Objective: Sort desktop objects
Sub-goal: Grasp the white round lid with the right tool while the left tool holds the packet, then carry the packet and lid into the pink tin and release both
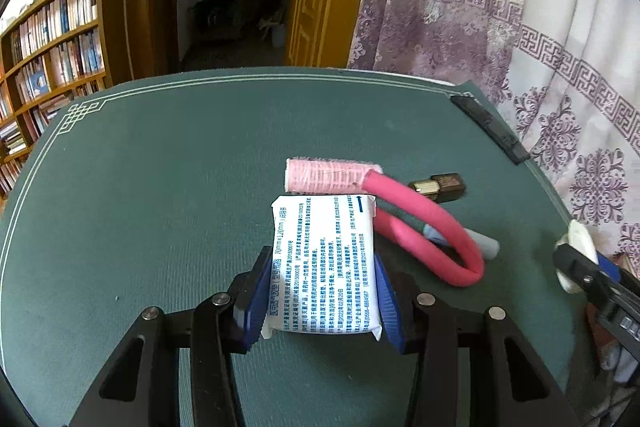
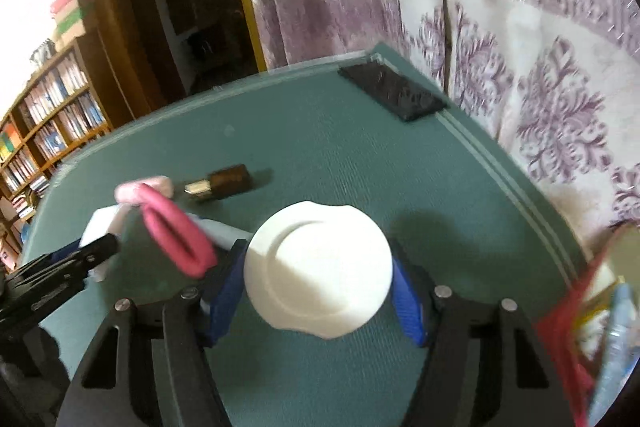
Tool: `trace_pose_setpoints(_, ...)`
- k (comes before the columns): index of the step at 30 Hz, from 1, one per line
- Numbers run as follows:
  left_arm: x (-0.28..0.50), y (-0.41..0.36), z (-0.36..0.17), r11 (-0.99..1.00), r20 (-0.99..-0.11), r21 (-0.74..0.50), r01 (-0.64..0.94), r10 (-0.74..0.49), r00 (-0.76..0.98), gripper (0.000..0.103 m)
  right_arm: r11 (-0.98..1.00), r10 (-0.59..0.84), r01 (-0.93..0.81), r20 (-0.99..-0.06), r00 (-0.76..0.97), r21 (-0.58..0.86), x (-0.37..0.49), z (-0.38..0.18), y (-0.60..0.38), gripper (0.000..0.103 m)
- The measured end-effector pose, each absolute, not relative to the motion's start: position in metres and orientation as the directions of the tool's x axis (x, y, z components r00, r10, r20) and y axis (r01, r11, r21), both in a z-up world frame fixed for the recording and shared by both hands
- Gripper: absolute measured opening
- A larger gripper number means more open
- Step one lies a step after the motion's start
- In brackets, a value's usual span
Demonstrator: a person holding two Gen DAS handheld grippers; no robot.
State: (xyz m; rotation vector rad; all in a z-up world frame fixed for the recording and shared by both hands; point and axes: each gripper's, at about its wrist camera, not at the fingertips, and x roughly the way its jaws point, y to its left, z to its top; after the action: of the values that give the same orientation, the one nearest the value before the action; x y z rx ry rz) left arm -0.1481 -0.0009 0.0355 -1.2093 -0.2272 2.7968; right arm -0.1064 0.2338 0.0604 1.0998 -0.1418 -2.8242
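Your left gripper (image 1: 322, 291) is clamped on the white printed packet (image 1: 325, 263), blue pads pressing its two long sides, so the packet's long axis runs straight out along the fingers and away from you over the green counter (image 1: 160, 187). Your right gripper (image 2: 318, 277) has the round white jar (image 2: 318, 267) between its blue pads; the pads sit against its sides, and the jar looks lifted clear of the counter, judging by the shadow to its right. What the next move turns on is the loose pile just beyond the packet: the pink foam loop (image 1: 432, 239) lies touching the packet's right edge, the pink roller (image 1: 320, 175) just past its far end, a pale tube (image 1: 482, 243) threaded under the loop, and a brown lipstick (image 1: 438, 183) a little farther right. Your left hand is the nearer one to all of these, so carrying the packet off likely means drawing it back or up, not forward. The left view shows the packet's print and the grip plainly, but only the edge of the jar at far right. The right view, blurred, adds a black flat thing (image 2: 390, 93) at the far corner and red and blue items (image 2: 580, 347) at the right edge, possibly where the sorted things go.
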Motion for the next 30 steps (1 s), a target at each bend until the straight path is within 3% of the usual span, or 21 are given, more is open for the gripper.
trace_pose_setpoints(10, -0.11, 0.022, 0.065, -0.978, -0.679, -0.184, -0.099, 0.199, -0.707, 0.049, -0.983, -0.142, 0.044, -0.591, -0.794, 0.177, -0.039, 0.098, 0.267, 0.07)
trace_pose_setpoints(18, -0.082, 0.09, 0.086, -0.95, -0.661, -0.164, -0.266, 0.306, -0.685, 0.049, -0.986, -0.029, -0.062, -0.534, -0.845, 0.152, 0.024, 0.117, 0.327, 0.07)
trace_pose_setpoints(30, -0.042, 0.171, 0.101, -0.886, -0.662, -0.122, -0.447, 0.408, -0.628, 0.049, -0.951, 0.155, -0.277, -0.564, -0.811, 0.137, 0.074, 0.098, 0.427, 0.07)
